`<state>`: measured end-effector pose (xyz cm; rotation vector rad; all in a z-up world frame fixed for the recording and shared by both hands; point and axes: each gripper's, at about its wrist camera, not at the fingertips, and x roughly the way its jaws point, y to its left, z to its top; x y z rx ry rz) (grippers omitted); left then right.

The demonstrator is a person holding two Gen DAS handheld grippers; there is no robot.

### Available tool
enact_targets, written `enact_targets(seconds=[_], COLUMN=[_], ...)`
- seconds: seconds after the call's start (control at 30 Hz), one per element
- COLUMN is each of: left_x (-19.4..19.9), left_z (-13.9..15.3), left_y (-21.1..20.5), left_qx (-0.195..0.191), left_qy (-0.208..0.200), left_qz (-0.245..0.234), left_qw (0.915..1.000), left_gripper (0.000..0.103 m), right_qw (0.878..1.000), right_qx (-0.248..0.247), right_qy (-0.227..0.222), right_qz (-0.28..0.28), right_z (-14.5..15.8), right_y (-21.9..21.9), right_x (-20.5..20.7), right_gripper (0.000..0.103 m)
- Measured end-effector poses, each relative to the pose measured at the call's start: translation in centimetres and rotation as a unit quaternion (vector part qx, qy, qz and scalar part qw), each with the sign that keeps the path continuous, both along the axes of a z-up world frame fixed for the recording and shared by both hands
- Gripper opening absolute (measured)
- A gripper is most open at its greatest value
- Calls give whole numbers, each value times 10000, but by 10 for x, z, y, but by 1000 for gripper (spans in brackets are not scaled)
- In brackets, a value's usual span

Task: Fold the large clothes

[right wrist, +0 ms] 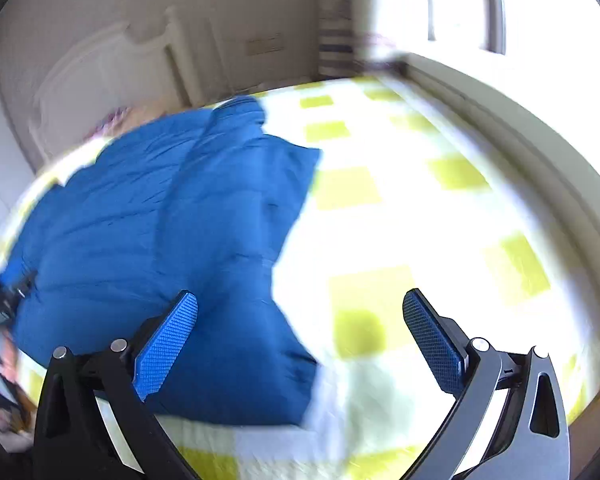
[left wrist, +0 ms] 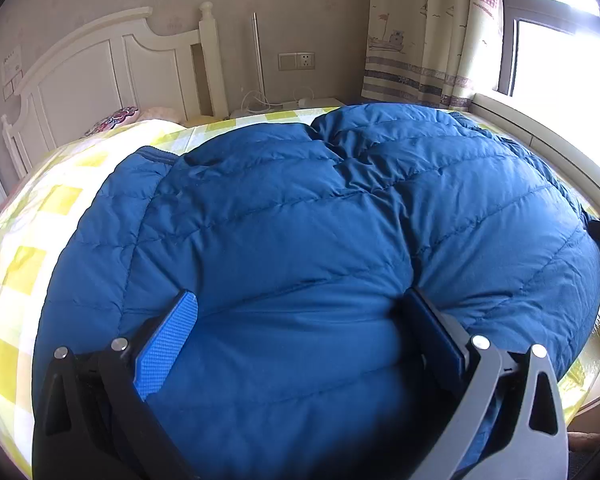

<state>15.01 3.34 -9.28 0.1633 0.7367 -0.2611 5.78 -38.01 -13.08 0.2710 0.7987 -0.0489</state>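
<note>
Blue quilted fabric fills the space right under my left gripper [left wrist: 296,312]; its fingers stand wide apart with the puffy jacket [left wrist: 320,220] bulging between them, clamped on nothing as far as I can tell. That jacket lies spread on the bed [left wrist: 32,264], over the yellow-check sheet, with what looks like a sleeve end at about 10 o'clock in the left view and the headboard [left wrist: 100,68] beyond it toward 11.

My right gripper [right wrist: 300,316] is also spread open — its left pad [right wrist: 166,344] hangs above the jacket's near corner, the right pad above bare sheet; the jacket runs off toward 9 and 10 o'clock in that view, which is smeared with blur, so I cannot judge height above the cloth.

My worry from here is the loft; if I close on the top quilted layer only, the down will squash, the slick shell may slip free and the fold could come up lopsided — worse if my two sides lift unevenly.
</note>
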Motion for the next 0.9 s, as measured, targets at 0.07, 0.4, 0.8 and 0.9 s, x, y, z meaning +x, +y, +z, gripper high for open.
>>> enact_targets(seconds=[0.07,0.4,0.8,0.9], left_x=[-1,-2,-2,-1], left_z=[0,0,-1,-1], left_y=[1,0,0,-1], left_qx=[14,29,-19,-11], left_qy=[-1,4,60,90], left_qz=[2,5,-23,-35], left_qw=[10000,10000,10000,10000], left_gripper=[101,101,101,101], right_qw=[9996,9921,9861,9844], right_qx=[-64,1071,1524,1729], right_qy=[-186,192,273,164], right_qz=[-224,625,602,296], right_z=[8,9,-11,-11], right_y=[-6,17,46,57], right_x=[-16,-57,-10,27], right_gripper=[98,98,99,99])
